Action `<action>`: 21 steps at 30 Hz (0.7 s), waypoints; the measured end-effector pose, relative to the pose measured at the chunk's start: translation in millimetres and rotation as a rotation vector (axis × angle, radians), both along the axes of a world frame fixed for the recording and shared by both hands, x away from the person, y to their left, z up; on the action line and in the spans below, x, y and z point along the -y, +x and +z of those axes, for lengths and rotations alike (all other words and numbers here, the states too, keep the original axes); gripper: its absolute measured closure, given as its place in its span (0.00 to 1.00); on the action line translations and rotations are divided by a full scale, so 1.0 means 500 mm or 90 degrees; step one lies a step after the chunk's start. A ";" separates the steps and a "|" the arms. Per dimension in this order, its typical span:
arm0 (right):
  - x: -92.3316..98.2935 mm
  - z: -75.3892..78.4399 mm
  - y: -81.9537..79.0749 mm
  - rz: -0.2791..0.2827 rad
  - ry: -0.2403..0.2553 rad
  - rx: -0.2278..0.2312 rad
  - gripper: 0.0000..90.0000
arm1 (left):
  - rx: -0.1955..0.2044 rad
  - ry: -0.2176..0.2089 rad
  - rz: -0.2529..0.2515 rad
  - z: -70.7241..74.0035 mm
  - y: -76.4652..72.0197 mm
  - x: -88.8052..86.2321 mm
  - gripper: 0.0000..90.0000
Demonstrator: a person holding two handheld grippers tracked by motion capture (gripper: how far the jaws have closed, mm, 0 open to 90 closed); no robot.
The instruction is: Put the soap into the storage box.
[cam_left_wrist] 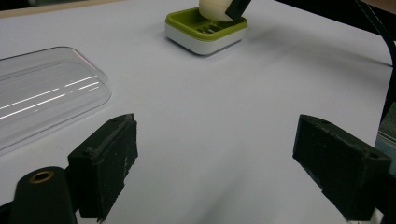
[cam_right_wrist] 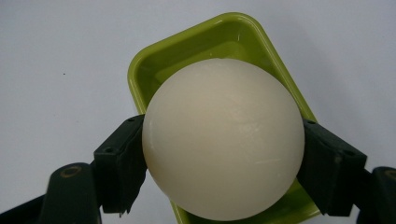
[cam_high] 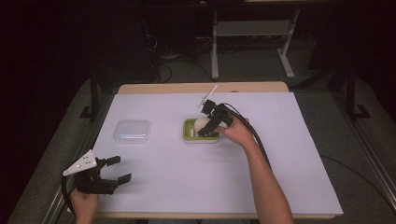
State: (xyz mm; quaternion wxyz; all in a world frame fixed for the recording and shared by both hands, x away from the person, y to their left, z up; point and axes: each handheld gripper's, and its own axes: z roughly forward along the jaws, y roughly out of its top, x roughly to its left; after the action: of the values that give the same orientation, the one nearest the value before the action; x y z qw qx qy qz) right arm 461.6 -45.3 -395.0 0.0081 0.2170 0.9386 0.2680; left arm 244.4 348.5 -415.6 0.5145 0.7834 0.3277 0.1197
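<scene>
White sheet (cam_high: 196, 163) covers the table (cam_high: 201, 87); high view has my right forearm reaching forward to the green tray (cam_high: 188, 133) mid-table, my left hand low at the near-left edge. My right gripper (cam_high: 208, 123) is clamped on the cream ball (cam_right_wrist: 223, 144), jaws pressing both its sides over the tray (right gripper view shows the contact; whether the ball touches the tray floor I can't tell). My left gripper (cam_left_wrist: 215, 163) is spread wide, holding nothing, just beside the clear lid (cam_left_wrist: 44, 93), which lies left of the tray.
</scene>
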 end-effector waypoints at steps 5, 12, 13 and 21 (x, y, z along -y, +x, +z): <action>-0.001 -0.003 0.000 -0.002 0.001 -0.004 0.26 | 0.000 -0.003 0.000 0.000 0.000 0.000 0.15; -0.002 -0.005 0.001 -0.005 -0.004 -0.008 0.26 | -0.001 -0.002 0.000 0.000 0.000 0.000 0.15; -0.002 -0.006 0.001 -0.004 -0.005 -0.009 0.26 | 0.000 -0.003 0.000 0.000 0.000 0.000 0.15; -0.005 -0.011 0.003 -0.004 -0.010 -0.008 0.26 | 0.000 -0.002 0.000 0.000 0.000 0.000 0.15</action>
State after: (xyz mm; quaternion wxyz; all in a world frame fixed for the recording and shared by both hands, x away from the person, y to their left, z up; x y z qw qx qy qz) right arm 463.3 -42.8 -400.4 0.0047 0.2219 0.9399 0.2593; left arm 244.4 348.3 -415.7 0.5158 0.7825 0.3279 0.1189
